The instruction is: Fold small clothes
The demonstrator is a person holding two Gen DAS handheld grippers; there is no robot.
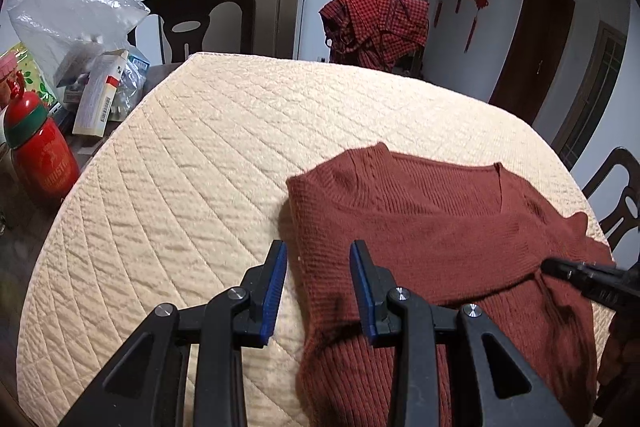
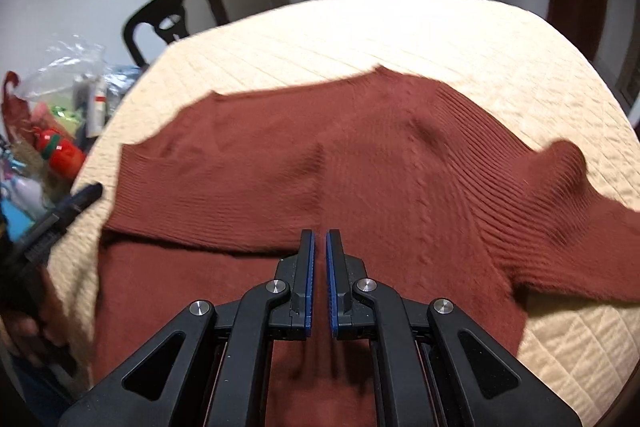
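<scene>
A rust-brown knitted sweater [image 1: 432,227] lies on the cream quilted table cover [image 1: 200,167], with one sleeve folded across its body. My left gripper [image 1: 319,255] is open, its jaws straddling the sweater's left edge. My right gripper [image 2: 320,241] hovers over the middle of the sweater [image 2: 320,155], jaws nearly together with a thin gap and nothing between them. The other sleeve [image 2: 568,195] stretches out to the right. The right gripper's tip shows in the left wrist view [image 1: 560,267], and the left one in the right wrist view [image 2: 80,199].
A red bottle [image 1: 40,155], a plastic bag [image 1: 76,11] and small boxes [image 1: 100,95] crowd the table's left side. Dark chairs [image 1: 208,23] stand around the table. A red checked garment [image 1: 376,27] hangs over a far chair.
</scene>
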